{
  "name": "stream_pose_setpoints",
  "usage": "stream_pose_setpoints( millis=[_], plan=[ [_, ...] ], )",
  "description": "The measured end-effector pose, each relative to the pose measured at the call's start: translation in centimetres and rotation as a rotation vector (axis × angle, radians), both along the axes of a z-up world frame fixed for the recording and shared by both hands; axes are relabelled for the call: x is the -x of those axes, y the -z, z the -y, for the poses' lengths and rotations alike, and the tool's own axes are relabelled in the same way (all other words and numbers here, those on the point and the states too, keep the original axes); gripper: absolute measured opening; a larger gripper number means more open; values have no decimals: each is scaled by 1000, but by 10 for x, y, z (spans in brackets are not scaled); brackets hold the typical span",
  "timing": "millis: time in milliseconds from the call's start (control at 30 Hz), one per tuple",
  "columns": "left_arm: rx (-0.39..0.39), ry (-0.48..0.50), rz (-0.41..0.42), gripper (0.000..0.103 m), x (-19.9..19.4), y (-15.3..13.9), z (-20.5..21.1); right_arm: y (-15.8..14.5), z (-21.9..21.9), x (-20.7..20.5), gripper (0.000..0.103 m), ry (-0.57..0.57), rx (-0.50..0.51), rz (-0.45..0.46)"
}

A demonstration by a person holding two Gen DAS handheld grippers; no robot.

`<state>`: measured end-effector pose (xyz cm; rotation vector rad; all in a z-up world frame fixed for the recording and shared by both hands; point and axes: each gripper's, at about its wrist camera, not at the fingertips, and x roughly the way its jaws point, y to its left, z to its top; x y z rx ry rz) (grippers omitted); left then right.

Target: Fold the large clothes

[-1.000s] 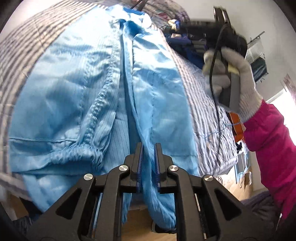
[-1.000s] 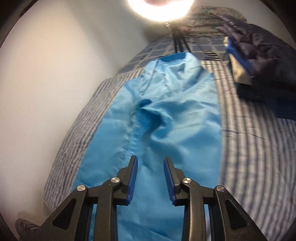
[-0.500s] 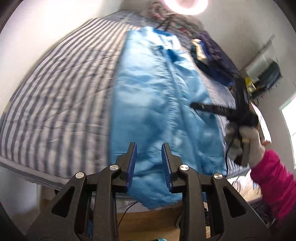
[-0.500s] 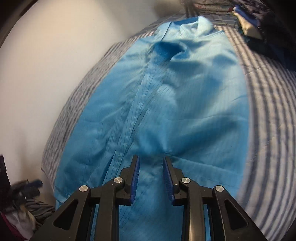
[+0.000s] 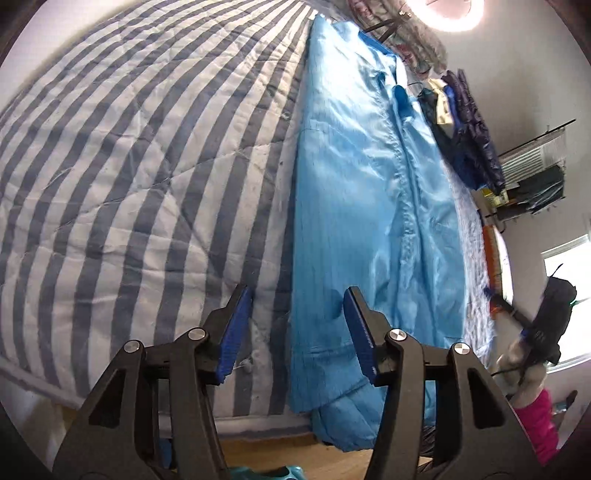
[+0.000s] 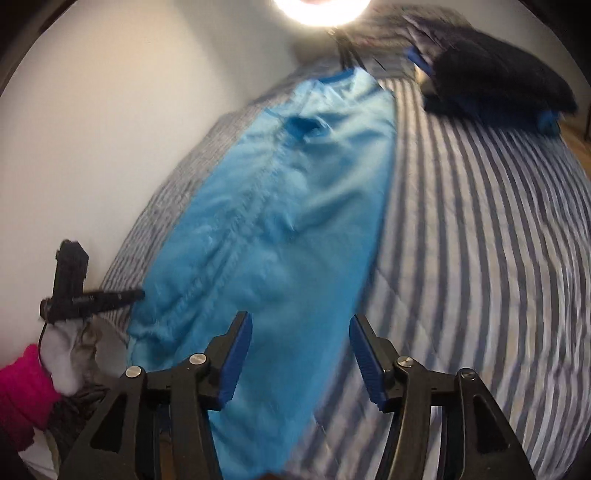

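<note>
- Both claws have let go since a second ago: the left gripper (image 5: pixel 297 328), then pinched on a fold of the blue garment (image 5: pixel 373 206), now stands with its jaws wide apart and nothing between them, and the right gripper (image 6: pixel 300 354), which was only part open, has spread wide as well.
- Far left of the left claw, the striped quilt (image 5: pixel 129 166) fills the bed; the left blue pad (image 5: pixel 236 332) sits over the quilt, just beside the garment's long folded edge.
- Ahead and right of the left claw, the garment lies flat in a long narrow strip running away toward the ring light (image 5: pixel 450 14), its hem spilling over the near bed edge below the right pad.
- Further right, a pile of dark clothes (image 5: pixel 469 125) rests beyond the garment, and the other claw, in a gloved hand, shows at the far right edge.
- In the right wrist view, blurred, the left claw is at far left, its tips touching or just beside the garment's near left edge; I cannot tell which.
- Straight ahead of the right claw the garment (image 6: pixel 280 229) stretches away; its right edge passes between the open pads.
- Right of that claw lies bare striped quilt (image 6: pixel 480 240), with the dark pile (image 6: pixel 491 77) well ahead to the right.
</note>
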<state>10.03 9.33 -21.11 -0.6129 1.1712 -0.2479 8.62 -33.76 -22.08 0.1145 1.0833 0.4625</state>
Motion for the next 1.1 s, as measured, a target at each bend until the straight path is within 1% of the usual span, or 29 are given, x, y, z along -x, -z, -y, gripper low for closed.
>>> stream_pose_setpoints(
  millis=[33, 100, 133, 167, 267, 333, 367, 400, 433, 500, 533, 567, 600, 633, 667, 700, 767, 833, 967, 1100],
  plan=[
    [17, 6, -4, 42, 0, 1, 0, 5, 5, 3, 58, 6, -10, -25],
    [81, 16, -34, 26, 2, 5, 2, 23, 18, 5, 57, 36, -69, -90],
    [112, 29, -54, 26, 4, 8, 4, 30, 23, 6, 56, 45, -113, -122],
    [123, 46, -64, 26, 7, 10, 8, 36, 25, 9, 53, 50, -152, -146],
    [107, 89, -60, 26, 14, 7, 17, 52, 28, 11, 51, 32, -283, -201],
    [121, 104, -67, 25, 16, 9, 18, 59, 23, 9, 51, 3, -334, -228],
    [121, 107, -71, 21, 17, 9, 18, 61, 20, 8, 51, -11, -350, -237],
    [121, 110, -76, 13, 16, 10, 18, 63, 19, 7, 51, -21, -367, -244],
    [130, 113, -83, 10, 15, 12, 19, 66, 18, 6, 51, -29, -388, -253],
    [144, 117, -89, 9, 14, 13, 20, 68, 15, 5, 51, -51, -423, -272],
    [143, 122, -89, 7, 14, 13, 21, 70, 13, 5, 49, -65, -437, -282],
    [137, 126, -85, 6, 15, 11, 21, 72, 8, 5, 41, -80, -433, -292],
    [126, 130, -80, 5, 15, 10, 22, 71, 5, 7, 36, -93, -421, -298],
    [119, 132, -77, 3, 15, 8, 24, 73, -1, 8, 26, -112, -404, -305],
    [116, 128, -75, 3, 15, 6, 26, 74, -6, 11, 18, -122, -404, -309],
    [114, 127, -71, 2, 14, 4, 28, 74, -9, 11, 16, -129, -405, -313],
    [112, 128, -56, 2, 14, -3, 32, 68, -13, 10, 7, -138, -409, -304],
    [124, 129, -34, 1, 14, -15, 36, 62, -15, 9, 6, -138, -434, -292],
    [161, 118, 2, 1, 10, -34, 39, 39, -17, 4, 5, -135, -502, -250],
    [217, 91, 24, 1, -2, -51, 37, 15, -19, -6, 5, -119, -562, -201]
  ],
)
